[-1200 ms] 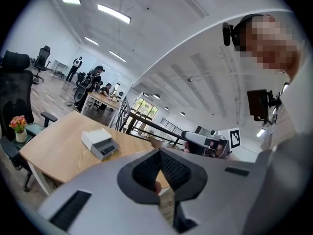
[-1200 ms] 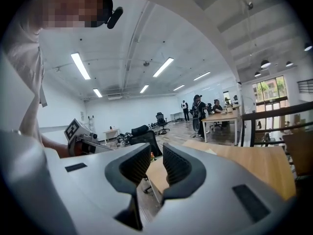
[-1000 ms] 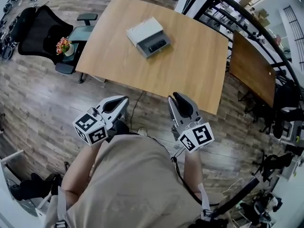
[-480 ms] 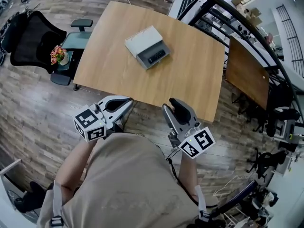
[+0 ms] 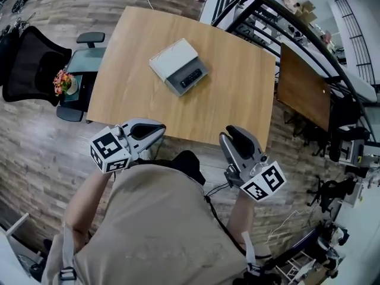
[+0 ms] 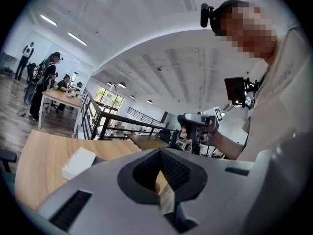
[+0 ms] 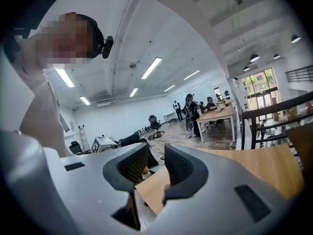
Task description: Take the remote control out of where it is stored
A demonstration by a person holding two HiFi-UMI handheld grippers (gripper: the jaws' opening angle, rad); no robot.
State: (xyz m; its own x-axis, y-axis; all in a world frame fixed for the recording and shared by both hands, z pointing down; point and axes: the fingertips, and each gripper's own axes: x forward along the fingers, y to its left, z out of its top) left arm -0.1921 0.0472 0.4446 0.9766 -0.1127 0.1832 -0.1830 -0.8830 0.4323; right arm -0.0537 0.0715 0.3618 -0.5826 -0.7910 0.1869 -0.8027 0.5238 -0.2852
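A black remote control (image 5: 190, 78) lies in the open grey tray of a storage box (image 5: 200, 72), whose white lid (image 5: 173, 58) sits beside it on the wooden table (image 5: 237, 76). Both grippers hang in the air short of the table's near edge, far from the box. My left gripper (image 5: 160, 128) has its jaws closed together with nothing in them. My right gripper (image 5: 231, 133) has a narrow gap between its jaws, also with nothing in it. In the left gripper view, the white box (image 6: 78, 163) shows beyond the left gripper (image 6: 159, 168). The right gripper view shows only the right gripper (image 7: 155, 163) and a table corner (image 7: 151, 192).
A black office chair (image 5: 32, 61) and a stool holding a flower pot (image 5: 62, 83) stand left of the table. A second wooden table (image 5: 303, 88) and a black railing (image 5: 285, 10) lie to the right. People stand at far desks (image 7: 195, 114).
The head view has shifted, so the table and box now sit further left in frame. My right gripper has moved to the right, further from the left one.
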